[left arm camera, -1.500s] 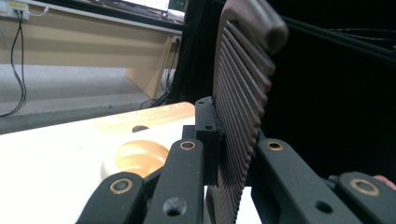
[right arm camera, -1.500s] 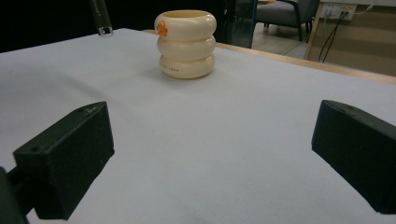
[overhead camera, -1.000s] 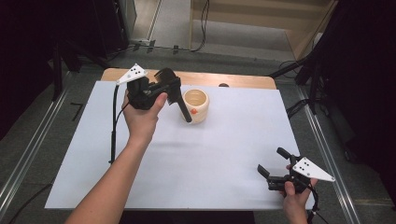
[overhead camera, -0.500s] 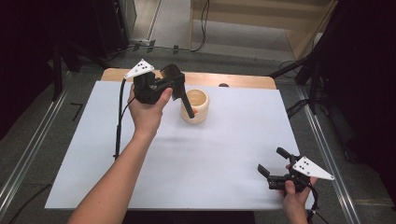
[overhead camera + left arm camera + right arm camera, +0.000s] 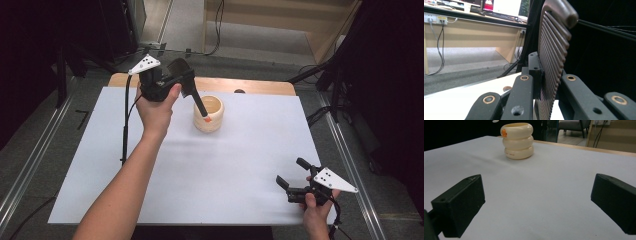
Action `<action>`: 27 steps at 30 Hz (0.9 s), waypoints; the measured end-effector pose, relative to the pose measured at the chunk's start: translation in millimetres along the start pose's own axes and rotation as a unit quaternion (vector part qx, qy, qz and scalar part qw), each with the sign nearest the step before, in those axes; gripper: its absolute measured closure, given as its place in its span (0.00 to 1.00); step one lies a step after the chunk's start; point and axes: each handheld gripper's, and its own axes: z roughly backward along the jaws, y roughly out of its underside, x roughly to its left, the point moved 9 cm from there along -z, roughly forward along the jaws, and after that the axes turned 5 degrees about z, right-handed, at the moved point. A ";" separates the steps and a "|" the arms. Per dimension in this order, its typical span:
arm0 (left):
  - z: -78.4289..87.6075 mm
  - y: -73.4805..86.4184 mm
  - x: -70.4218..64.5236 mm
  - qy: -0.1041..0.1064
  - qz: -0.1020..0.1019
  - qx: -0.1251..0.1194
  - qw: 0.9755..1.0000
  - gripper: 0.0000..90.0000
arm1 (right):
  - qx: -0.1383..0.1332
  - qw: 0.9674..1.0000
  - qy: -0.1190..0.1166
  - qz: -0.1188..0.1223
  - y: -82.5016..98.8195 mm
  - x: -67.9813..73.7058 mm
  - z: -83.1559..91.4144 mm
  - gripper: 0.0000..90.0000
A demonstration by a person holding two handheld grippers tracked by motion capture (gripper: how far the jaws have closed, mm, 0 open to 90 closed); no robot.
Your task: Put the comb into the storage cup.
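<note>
Covering most of the tabletop [image 5: 150, 190] is a white sheet [image 5: 240, 160], with a cream ribbed cup [image 5: 209, 115] standing toward its far side. The left claw [image 5: 176, 80] is clamped on a dark comb [image 5: 554, 50], whose orange-tipped handle [image 5: 201, 107] slants down over the cup's rim; whether it touches the cup I cannot tell. The right claw [image 5: 292, 175] rests near the front right corner, jaws wide apart, holding nothing.

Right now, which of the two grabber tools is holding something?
The left gripper, up near the cream ringed cup. Its fingers are shut on a dark brown comb with an orange-tipped handle. The right gripper sits open, apart from everything.
</note>
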 end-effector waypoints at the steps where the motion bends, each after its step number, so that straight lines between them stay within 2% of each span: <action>1: -1.4 -0.4 -0.1 0.002 0.001 -0.001 1.000 0.94 | 0.001 1.000 0.001 -0.002 0.2 -0.1 0.2 0.00; 5: -7.4 -2.2 -0.8 0.000 -0.007 0.000 1.000 0.94 | -0.002 1.000 -0.001 -0.003 0.2 -0.2 0.9 0.00; 8: -10.2 -6.5 0.8 0.001 -0.004 -0.010 1.000 0.94 | -0.002 1.000 -0.001 -0.004 0.2 -0.2 0.1 0.00; 18: -17.0 -11.9 7.0 -0.009 -0.002 -0.016 1.000 0.94 | -0.004 1.000 -0.001 -0.004 0.6 -1.3 0.2 0.00; 21: -18.8 -11.9 6.9 -0.015 -0.011 -0.014 1.000 0.94 | -0.005 1.000 -0.002 -0.005 0.8 -1.2 0.2 0.00; 27: -23.2 -8.5 8.5 -0.019 -0.014 -0.011 1.000 0.94 | -0.006 1.000 -0.002 -0.008 1.0 -1.5 0.0 0.00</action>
